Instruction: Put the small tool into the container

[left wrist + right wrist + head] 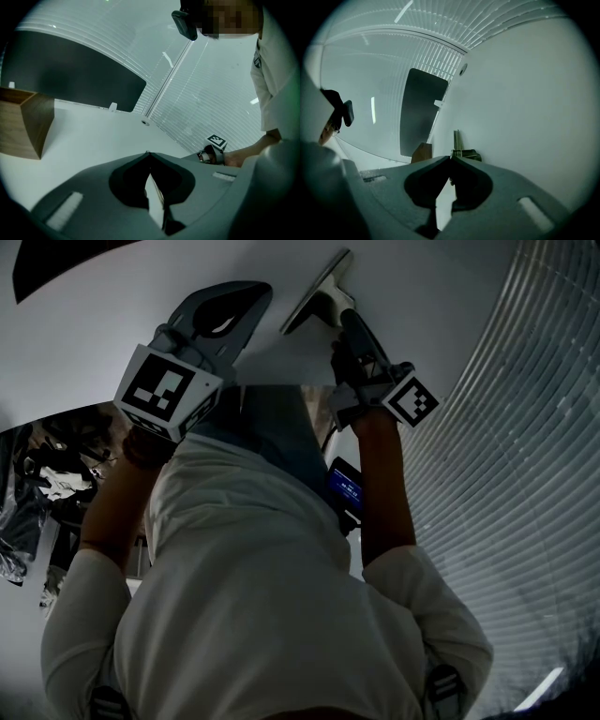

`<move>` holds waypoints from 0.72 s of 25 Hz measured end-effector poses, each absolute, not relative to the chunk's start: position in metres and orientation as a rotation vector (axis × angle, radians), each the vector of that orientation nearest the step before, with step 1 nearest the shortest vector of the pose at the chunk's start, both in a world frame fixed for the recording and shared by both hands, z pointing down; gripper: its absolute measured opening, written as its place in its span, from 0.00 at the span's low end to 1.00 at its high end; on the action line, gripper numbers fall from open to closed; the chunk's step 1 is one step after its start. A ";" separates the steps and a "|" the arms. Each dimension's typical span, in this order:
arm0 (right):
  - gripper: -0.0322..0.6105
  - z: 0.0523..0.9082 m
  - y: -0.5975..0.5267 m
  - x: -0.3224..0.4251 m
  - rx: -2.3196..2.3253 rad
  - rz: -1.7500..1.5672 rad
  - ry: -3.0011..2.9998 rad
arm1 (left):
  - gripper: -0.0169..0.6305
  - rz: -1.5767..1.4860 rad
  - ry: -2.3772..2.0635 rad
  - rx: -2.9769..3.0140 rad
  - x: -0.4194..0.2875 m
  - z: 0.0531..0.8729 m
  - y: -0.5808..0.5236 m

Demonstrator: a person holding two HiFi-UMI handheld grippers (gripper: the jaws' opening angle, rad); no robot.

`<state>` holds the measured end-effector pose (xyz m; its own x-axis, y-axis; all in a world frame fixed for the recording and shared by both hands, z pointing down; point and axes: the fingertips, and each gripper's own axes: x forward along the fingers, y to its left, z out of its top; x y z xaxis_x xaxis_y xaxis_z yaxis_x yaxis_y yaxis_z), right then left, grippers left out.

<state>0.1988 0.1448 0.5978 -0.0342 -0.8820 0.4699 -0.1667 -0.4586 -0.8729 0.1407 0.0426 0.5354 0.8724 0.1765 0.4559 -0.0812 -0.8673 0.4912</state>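
Note:
In the right gripper view a small tool (462, 151), with a thin metal blade and a dark greenish body, lies on the white table (525, 103) just past my right gripper (451, 158). That gripper's jaws are shut tip to tip with nothing seen between them. A wooden container (421, 153) stands behind the tool. The left gripper view shows the same container (24, 124) at far left, well away from my left gripper (148, 153), which is shut and empty. In the head view the left gripper (259, 289) and right gripper (340, 259) both reach over the table (103, 306); tool and container are hidden there.
A dark panel (70, 75) stands at the table's far side, against slatted blinds (201, 93). A person's torso and arms fill the lower head view, with a lit phone (345, 482) at the waist. Cluttered items (47, 474) sit off the table's left edge.

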 end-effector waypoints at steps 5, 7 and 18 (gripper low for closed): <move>0.06 0.592 0.141 0.201 -1.672 -1.532 1.133 | 0.03 0.669 0.065 2.532 0.142 0.532 0.038; 0.06 0.588 0.139 0.201 -1.682 -1.530 1.143 | 0.03 0.663 0.063 2.534 0.142 0.530 0.035; 0.06 0.559 0.122 0.205 -1.644 -1.485 1.181 | 0.03 0.626 0.056 2.558 0.145 0.506 0.023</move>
